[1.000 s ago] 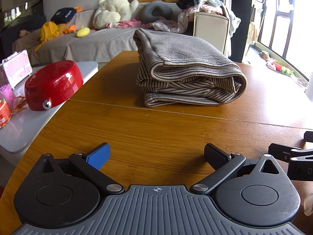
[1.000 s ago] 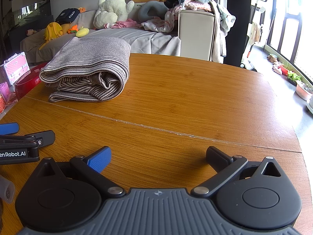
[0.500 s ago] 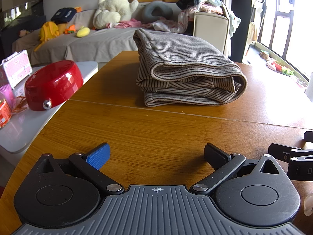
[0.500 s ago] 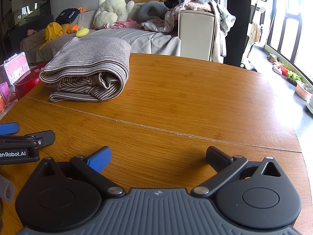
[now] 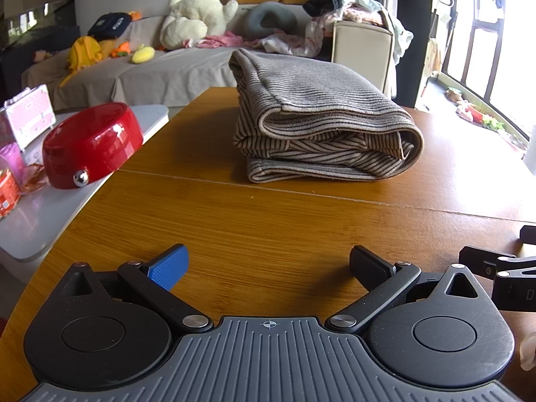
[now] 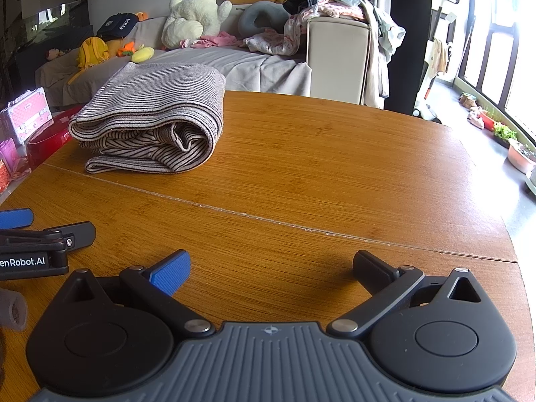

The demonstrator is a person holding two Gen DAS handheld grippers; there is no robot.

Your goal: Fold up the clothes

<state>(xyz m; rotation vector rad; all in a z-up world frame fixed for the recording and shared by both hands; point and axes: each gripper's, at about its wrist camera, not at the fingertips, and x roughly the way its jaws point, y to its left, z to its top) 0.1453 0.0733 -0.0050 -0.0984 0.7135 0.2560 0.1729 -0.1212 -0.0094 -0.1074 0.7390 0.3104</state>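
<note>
Nearest in both views: left hand-held gripper (image 5: 268, 264) and right hand-held gripper (image 6: 271, 268), side by side low over the near edge of the table (image 6: 335, 174), fingers spread wide, nothing between them. Farther on, past the seam across the boards: folded striped garment (image 5: 321, 130), flat on the table, apart from both. Straight ahead of the left tool, up and to the left of the right one, so probably the left nearer in line. Long axis running away from the cameras, rolled fold along its right side. Shown only from the right wrist: the spiral of layers at that fold (image 6: 181, 137). Shown whole only from the left wrist: red bowl (image 5: 90, 145) on a lower white side surface, just off the table's left edge.
</note>
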